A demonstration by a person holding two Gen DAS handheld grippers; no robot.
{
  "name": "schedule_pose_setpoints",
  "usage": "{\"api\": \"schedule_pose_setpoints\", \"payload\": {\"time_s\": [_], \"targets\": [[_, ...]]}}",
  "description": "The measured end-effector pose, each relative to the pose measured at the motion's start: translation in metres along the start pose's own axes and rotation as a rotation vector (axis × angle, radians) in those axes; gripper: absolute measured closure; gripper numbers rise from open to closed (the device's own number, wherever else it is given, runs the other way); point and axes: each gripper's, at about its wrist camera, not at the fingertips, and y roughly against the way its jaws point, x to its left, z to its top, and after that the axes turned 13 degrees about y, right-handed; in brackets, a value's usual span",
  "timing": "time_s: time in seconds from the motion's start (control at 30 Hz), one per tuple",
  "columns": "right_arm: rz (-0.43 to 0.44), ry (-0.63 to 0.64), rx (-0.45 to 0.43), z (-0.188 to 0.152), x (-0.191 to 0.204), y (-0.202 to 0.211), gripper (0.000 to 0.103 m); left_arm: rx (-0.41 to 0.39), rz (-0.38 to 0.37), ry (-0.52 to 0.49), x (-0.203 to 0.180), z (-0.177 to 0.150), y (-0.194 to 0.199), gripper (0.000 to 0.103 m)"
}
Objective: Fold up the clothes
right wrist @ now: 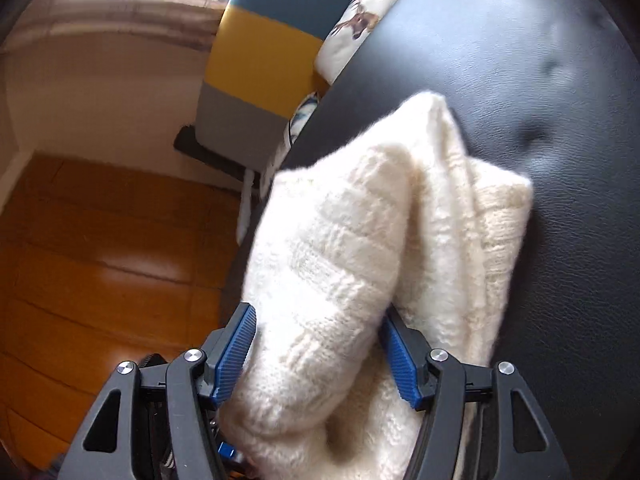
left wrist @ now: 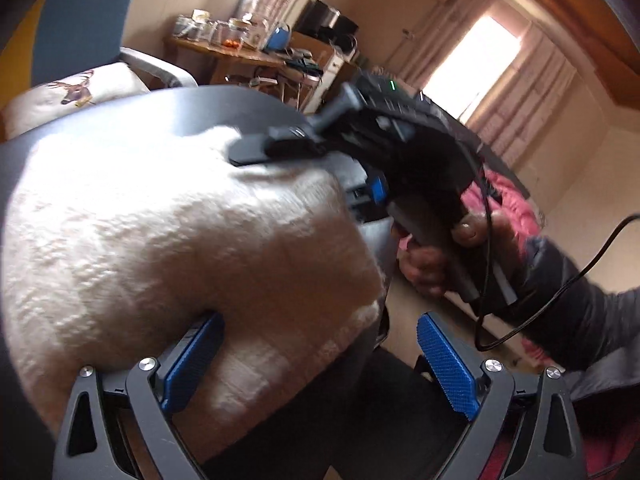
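A cream knitted sweater (left wrist: 172, 240) lies bunched on a black padded surface (left wrist: 160, 108). My left gripper (left wrist: 320, 360) is open at the sweater's near edge. The knit covers the tip of its left finger (left wrist: 192, 356), and the right finger (left wrist: 448, 364) stands clear of the cloth. In the right wrist view, a thick fold of the sweater (right wrist: 340, 248) fills the gap of my right gripper (right wrist: 318, 354), with both blue pads pressed into it. The left wrist view shows the right gripper (left wrist: 256, 152) blurred at the sweater's far edge, held by a hand (left wrist: 468, 236).
The black surface (right wrist: 500, 60) ends at a rounded edge above a wooden floor (right wrist: 100, 260). A chair with a deer-print cushion (left wrist: 76, 92) stands just behind it. Further back are a cluttered table (left wrist: 240, 48) and curtained windows. A cable (left wrist: 560, 292) hangs from the right gripper.
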Motion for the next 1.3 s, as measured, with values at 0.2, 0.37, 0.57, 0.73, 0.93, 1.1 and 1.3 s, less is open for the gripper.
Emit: {"api": "schedule_pose_setpoints", "payload": {"time_s": [0.2,0.37,0.57,0.73,0.93,1.1,1.3], "targets": [[-0.374,0.496,0.047,0.015,0.086,-0.003,0.065,0.068,0.12,-0.224,-0.026,-0.028,-0.022,0.001],[-0.662,0.727,0.209,0.008,0.071,-0.025,0.065,0.093,0.105,-0.229,-0.026,-0.031,-0.02,0.001],[-0.487,0.575,0.123,0.011,0.029,0.001,0.051,0.119,0.027,-0.134,-0.021,-0.02,0.002,0.001],[-0.465,0.523,0.075,0.012,0.031,0.018,0.05,-0.027,-0.028,0.045,0.007,0.011,0.052,0.001],[-0.282,0.458,0.018,0.016,0.051,0.045,0.049,-0.135,-0.039,0.215,0.047,0.022,0.083,0.001],[-0.107,0.479,-0.007,-0.006,0.08,0.06,0.048,-0.18,-0.062,0.287,0.058,0.016,0.09,0.001],[-0.191,0.464,0.197,-0.05,0.066,0.03,0.048,-0.145,-0.025,0.266,0.063,0.019,0.075,0.001]]}}
